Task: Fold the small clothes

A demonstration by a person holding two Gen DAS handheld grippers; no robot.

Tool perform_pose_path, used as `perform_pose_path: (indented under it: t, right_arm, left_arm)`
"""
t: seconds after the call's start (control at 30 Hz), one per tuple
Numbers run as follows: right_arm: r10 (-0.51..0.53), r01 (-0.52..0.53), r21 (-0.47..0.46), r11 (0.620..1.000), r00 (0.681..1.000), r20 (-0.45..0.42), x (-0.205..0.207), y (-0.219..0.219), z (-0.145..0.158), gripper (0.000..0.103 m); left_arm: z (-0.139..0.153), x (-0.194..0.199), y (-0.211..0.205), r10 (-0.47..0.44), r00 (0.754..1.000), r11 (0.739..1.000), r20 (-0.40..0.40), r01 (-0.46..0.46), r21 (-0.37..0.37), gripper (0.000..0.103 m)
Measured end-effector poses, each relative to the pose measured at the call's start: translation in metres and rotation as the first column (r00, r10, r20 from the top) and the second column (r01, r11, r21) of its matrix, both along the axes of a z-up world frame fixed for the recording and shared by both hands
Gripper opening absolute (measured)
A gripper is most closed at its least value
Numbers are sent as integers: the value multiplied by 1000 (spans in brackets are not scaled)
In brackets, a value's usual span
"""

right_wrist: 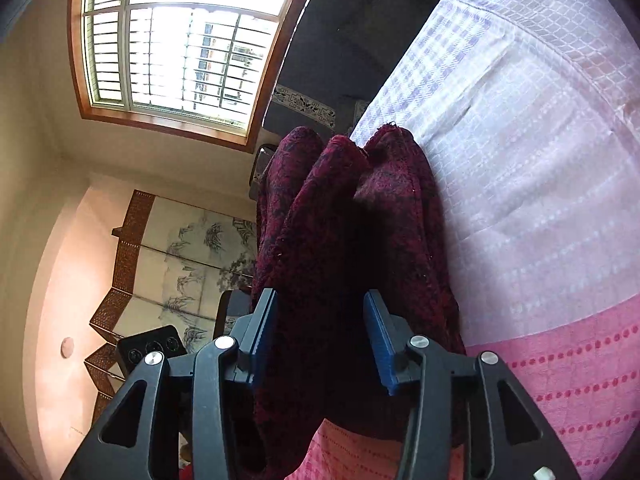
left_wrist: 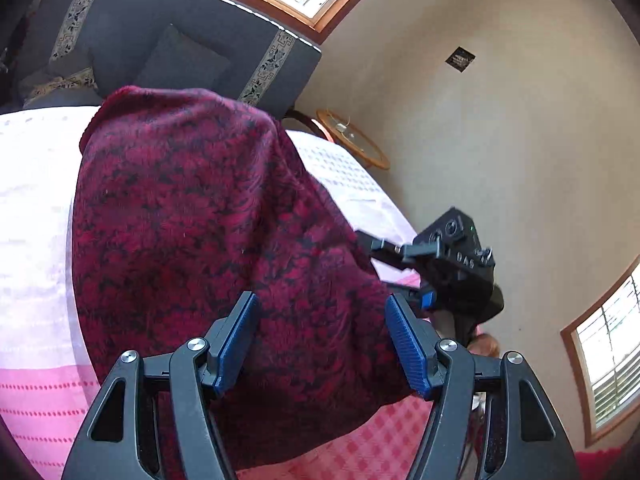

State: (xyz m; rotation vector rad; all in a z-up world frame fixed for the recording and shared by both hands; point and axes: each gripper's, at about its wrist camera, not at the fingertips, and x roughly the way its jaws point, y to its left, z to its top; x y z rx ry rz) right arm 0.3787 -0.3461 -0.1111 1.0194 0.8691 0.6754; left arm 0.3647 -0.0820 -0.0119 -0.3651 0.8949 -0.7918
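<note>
Broadly, a bed covered by a white-and-pink checked bedspread (left_wrist: 36, 208) fills both views, with a dark sofa (left_wrist: 168, 40) beyond it under a window (right_wrist: 168, 44) and a painted folding screen (right_wrist: 188, 256) off to one side. On the bedspread lies the task's thing, a dark red patterned knit garment (left_wrist: 208, 216), heaped and draped in loose lengthwise folds. It looks soft, thick and limp, fairly light, likely to sag and slide over itself; a hem or corner edge would give the surest hold. The left gripper (left_wrist: 320, 344) stands moderately wide with the cloth beneath its blue pads (left_wrist: 236, 344), neither pressing. The right gripper (right_wrist: 320, 340) is likewise parted around a fold, its pads seemingly clear of the fabric.
</note>
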Motion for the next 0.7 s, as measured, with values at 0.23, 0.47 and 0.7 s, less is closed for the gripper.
perform_pose_path:
  t: [0.23,0.47,0.7]
  right_arm:
    - [13,-14,-19,1000,999,-48,27,-3,14,73]
    - [72,-70,-368,927,997,-8,48,51,37,73]
    - [131,-57,-478,876,984,123,57,82,67,18]
  left_arm:
    - [-36,-31,-29,-6,995,995,104,-4,97,68]
    - [-39,-38,-43,-36,985,989,167,11,148,74]
    - [-19,-46,-13,80,986,996,145,-85,23,74]
